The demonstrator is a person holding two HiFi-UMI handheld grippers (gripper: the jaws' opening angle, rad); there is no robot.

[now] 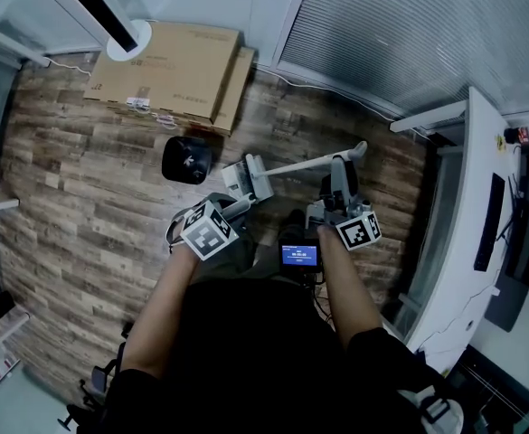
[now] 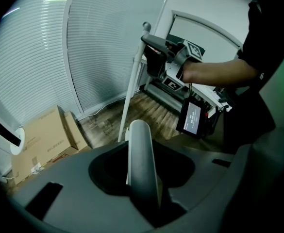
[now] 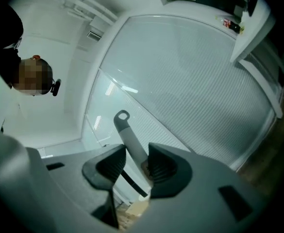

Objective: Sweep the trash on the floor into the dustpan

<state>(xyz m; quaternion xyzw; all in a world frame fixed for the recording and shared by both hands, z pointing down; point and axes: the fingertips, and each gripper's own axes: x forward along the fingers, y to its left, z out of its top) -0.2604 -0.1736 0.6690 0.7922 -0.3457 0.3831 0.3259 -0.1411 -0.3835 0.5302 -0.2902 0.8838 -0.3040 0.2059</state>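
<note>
The left tongs (image 2: 142,176) are closed on the dustpan handle (image 2: 141,149). The right tongs (image 3: 135,160) grip the broom handle (image 3: 128,136) near its looped end, at centre frame.

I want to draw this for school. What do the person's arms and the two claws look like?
The left claw and the right claw are grey plastic, each with two chunky curved jaws; the right one's pads are dark and ribbed. Each carries a white cube printed with black square markers. The person wears a black top with short sleeves.
</note>
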